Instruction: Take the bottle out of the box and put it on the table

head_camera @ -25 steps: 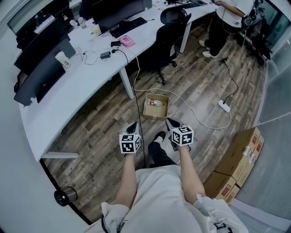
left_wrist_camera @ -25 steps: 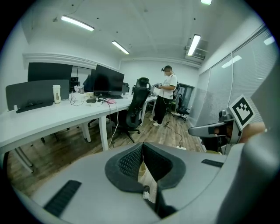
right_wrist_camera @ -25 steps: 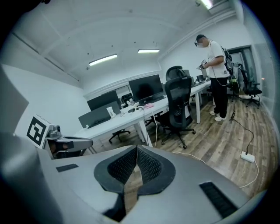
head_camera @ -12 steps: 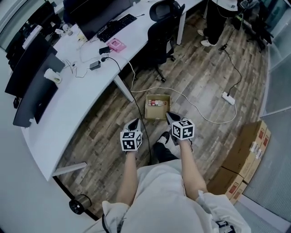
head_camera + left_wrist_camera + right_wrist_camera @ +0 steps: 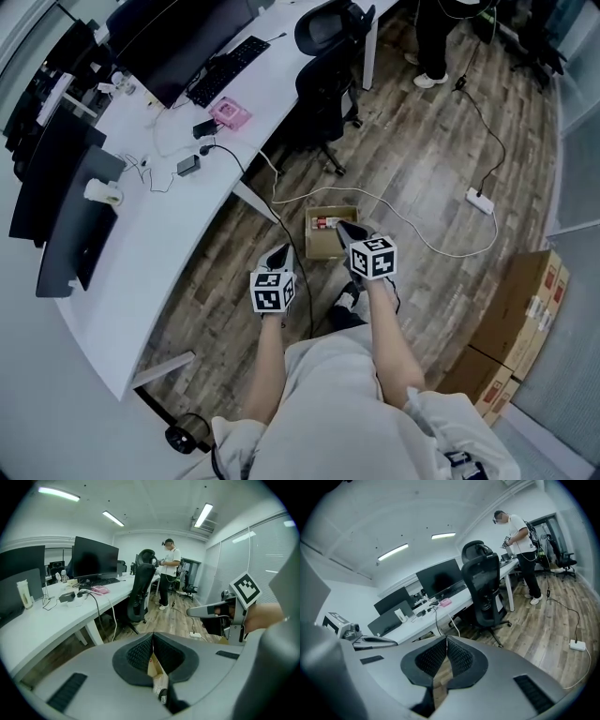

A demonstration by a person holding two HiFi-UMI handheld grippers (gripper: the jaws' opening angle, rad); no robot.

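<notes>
Bottle point(image 5: 325, 223): lies on its side in the open box point(image 5: 317, 247) on the floor, beside the table point(image 5: 169, 220). Probably light, rigid and smooth, so grip across the body. Left gripper point(image 5: 278, 255) and right gripper point(image 5: 349, 230) have their jaws closed on nothing. Only the head view shows the bottle clearly; the gripper views confirm jaw closure.

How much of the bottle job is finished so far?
Nothing done: the bottle lies in the box on the floor. In hand: nothing; left hand-held gripper and right hand-held gripper are shut, empty. Left: grab it, set it on the table.
</notes>
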